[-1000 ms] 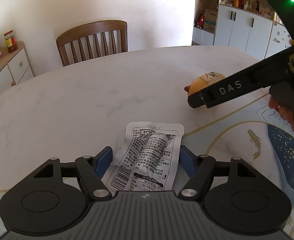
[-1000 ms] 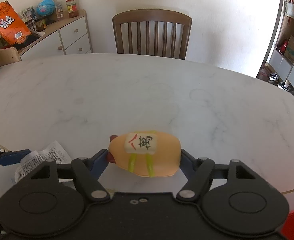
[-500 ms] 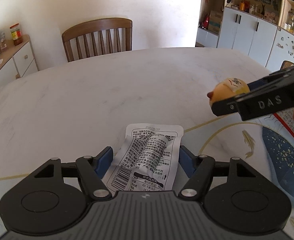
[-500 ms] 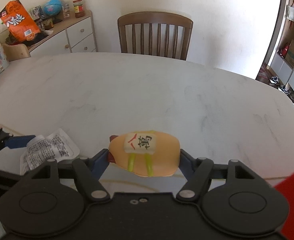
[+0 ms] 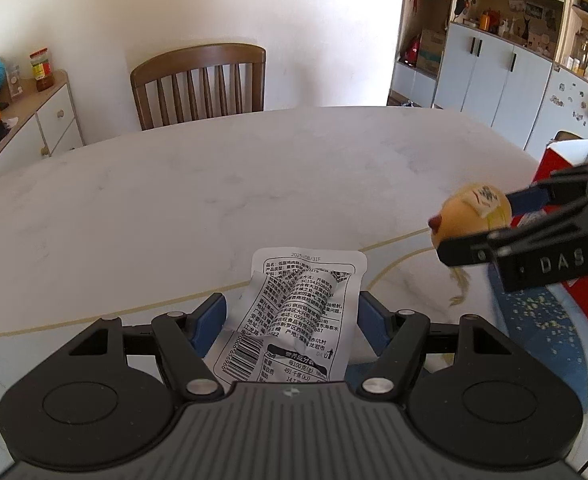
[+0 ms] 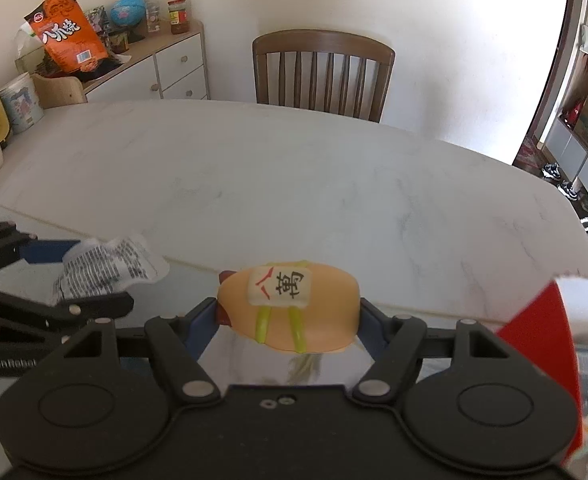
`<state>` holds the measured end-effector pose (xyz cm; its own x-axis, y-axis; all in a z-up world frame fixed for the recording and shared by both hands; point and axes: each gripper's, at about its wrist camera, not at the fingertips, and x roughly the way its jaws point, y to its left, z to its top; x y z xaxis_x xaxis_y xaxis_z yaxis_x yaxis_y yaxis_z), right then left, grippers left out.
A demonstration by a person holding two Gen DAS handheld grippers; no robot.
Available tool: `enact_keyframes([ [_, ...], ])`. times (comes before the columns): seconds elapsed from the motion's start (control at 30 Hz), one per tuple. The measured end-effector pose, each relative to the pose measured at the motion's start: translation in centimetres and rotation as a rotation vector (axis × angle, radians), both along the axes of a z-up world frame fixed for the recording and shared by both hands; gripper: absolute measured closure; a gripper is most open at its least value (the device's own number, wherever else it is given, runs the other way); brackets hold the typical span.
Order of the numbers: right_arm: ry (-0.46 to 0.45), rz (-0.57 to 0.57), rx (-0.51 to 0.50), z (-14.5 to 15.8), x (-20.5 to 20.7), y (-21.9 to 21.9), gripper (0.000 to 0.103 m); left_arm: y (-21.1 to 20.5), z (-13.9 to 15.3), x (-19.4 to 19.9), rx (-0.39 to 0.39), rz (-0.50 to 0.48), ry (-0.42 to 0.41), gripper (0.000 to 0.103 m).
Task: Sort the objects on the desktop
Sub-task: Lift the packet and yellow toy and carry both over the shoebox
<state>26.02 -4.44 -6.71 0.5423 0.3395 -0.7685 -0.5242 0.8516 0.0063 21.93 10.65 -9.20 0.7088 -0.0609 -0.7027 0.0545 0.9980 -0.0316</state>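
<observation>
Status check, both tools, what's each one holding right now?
Left tool shut on snack packet. Right tool shut on orange toy, held off table. Red box close at right.

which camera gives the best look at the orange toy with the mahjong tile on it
The right wrist view: the orange toy sits centred and close between the right gripper's jaws, tile characters legible. The left wrist view shows it small, end-on, at the right edge.
</observation>
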Motion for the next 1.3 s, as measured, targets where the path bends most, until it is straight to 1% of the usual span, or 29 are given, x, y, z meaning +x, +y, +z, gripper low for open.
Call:
enact_keyframes([
  [0.13,0.003,0.015,0.002,0.6,-1.3,-0.8,0.031,-0.2,0.7,-0.8,-0.031,0.008,0.011,0.033],
  [0.23,0.011,0.021,0.001,0.8,-2.4,-1.4,0.031,-0.5,1.0,-1.4,-0.04,0.002,0.018,0.033],
  [0.47,0.034,0.004,0.004,1.2,-4.9,-3.0,0.032,-1.8,1.5,-3.2,-0.072,-0.011,0.026,0.033],
  [0.63,0.032,-0.01,-0.01,1.6,-6.7,-4.2,0.032,-2.8,2.2,-4.5,-0.077,-0.028,0.018,0.033],
  [0.73,0.025,-0.021,-0.022,2.0,-7.7,-4.9,0.032,-3.6,2.8,-5.3,-0.065,-0.038,0.009,0.033],
  [0.9,-0.024,-0.031,-0.052,3.2,-9.3,-5.6,0.032,-5.2,3.9,-7.1,-0.028,-0.066,-0.015,0.033],
  [1.3,-0.117,-0.067,-0.036,6.3,-11.2,-8.6,0.032,-7.7,6.8,-8.9,-0.03,-0.086,-0.047,0.033],
])
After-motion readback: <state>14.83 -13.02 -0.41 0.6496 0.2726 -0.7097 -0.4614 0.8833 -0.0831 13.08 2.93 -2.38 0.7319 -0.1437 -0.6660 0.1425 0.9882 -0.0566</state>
